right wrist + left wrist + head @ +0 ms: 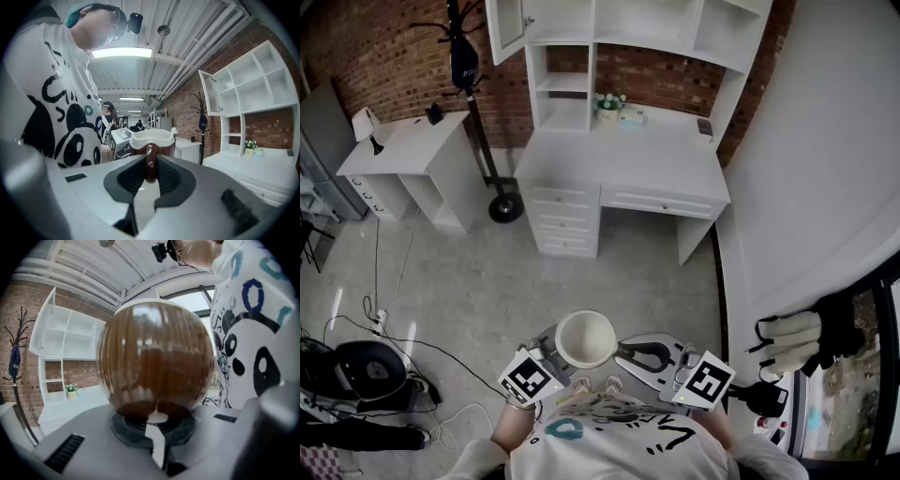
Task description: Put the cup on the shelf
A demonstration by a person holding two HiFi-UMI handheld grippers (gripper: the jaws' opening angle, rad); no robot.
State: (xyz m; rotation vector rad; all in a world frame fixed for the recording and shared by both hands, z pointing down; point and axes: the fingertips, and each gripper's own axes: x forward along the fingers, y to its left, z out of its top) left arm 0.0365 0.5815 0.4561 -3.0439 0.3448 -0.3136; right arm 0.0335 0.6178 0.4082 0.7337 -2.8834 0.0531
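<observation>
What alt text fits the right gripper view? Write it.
The right gripper is shut on the brown handle of a white-rimmed cup. A person in a panda shirt fills the picture's left side; white shelves on a brick wall stand at its right.

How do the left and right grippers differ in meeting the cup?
The right gripper clamps the cup's handle; the left gripper only touches its round brown body. The right gripper's jaws stand apart round the handle; the left gripper's are shut. Both meet one cup.

No legible text or numbers; white print on the dark blue hanging bag (465, 64) too small to read.
</observation>
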